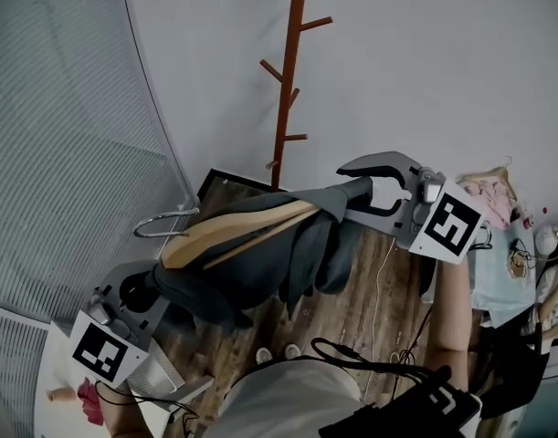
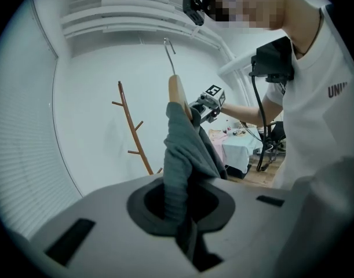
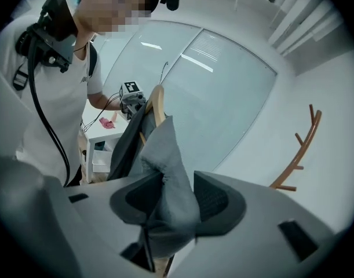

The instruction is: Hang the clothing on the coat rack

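The person's white T-shirt (image 2: 330, 117) reads "UNI", cut off at the picture's edge. The left hand-held gripper (image 2: 183, 212), held low, is clenched on the dark grey garment (image 1: 251, 272). The right hand-held gripper (image 1: 349, 192), raised, stands released around the garment's end.

grey garment (image 1: 260, 272) draped over wooden hanger (image 1: 233, 227); coat rack (image 1: 288, 71) upright

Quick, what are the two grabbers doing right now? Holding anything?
Left gripper: closed, pinching the grey garment.
Right gripper: open; the grey garment sits between its jaws but is not squeezed.
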The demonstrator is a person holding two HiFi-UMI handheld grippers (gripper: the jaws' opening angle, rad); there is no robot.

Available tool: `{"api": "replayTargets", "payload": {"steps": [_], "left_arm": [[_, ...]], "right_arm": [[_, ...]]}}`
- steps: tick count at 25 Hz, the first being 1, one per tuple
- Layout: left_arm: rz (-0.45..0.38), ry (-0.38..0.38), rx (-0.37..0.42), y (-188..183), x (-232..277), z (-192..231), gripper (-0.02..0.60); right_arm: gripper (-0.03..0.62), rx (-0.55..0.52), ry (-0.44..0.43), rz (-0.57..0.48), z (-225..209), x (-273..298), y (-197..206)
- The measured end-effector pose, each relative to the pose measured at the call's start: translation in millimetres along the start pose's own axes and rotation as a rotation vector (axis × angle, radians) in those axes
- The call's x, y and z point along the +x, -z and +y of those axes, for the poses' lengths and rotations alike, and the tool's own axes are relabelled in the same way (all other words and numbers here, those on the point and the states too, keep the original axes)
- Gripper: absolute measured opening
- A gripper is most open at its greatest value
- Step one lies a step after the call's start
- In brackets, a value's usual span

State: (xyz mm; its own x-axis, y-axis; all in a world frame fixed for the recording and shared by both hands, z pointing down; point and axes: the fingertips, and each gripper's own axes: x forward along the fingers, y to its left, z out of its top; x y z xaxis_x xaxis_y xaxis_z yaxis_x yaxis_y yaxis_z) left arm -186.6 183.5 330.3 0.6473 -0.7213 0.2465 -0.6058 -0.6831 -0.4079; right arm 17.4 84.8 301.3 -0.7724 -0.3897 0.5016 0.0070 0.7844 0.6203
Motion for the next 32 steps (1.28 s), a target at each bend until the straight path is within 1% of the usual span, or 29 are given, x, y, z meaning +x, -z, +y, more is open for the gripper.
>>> {"api": "replayTargets", "payload": {"steps": [4, 6, 8, 13, 15, 17, 20, 23, 29, 32], "left_arm": [[-0.003, 0.046, 0.055, -5, 1, 9, 0.028], [-0.007, 0.071, 0.058, -9, 3, 13, 0.028], [-0.009, 0.083, 0.05, -13, 9, 21, 0.029], [-0.002, 0.103, 0.082, -12, 25, 44, 0.037], [0.003, 0.11, 0.11, -12, 30, 50, 0.04], [0.008, 0.106, 0.138, -12, 32, 53, 0.041], [0.025, 0.079, 0.164, -15, 33, 59, 0.046], [0.04, 0.061, 0.189, -17, 30, 58, 0.049], [0.045, 0.034, 0.173, -15, 24, 52, 0.049], [0.043, 0.006, 0.163, -18, 9, 44, 0.049]], "right_arm": [[0.165, -0.003, -0.008, 0.038, 3, 4, -8], [0.133, -0.009, -0.019, 0.05, 7, 7, -11], [0.121, -0.008, -0.028, 0.046, 9, 9, -12], [0.112, 0.04, -0.051, 0.027, 5, 8, -1], [0.11, 0.052, -0.044, 0.026, 5, 9, 2], [0.11, 0.049, -0.028, 0.018, 6, 9, 3], [0.109, 0.045, -0.01, -0.005, 5, 10, 2], [0.109, 0.041, -0.015, -0.013, 6, 10, 1], [0.109, 0.011, -0.028, -0.037, 6, 10, -4], [0.108, -0.024, -0.038, -0.056, 10, 7, -18]]}}
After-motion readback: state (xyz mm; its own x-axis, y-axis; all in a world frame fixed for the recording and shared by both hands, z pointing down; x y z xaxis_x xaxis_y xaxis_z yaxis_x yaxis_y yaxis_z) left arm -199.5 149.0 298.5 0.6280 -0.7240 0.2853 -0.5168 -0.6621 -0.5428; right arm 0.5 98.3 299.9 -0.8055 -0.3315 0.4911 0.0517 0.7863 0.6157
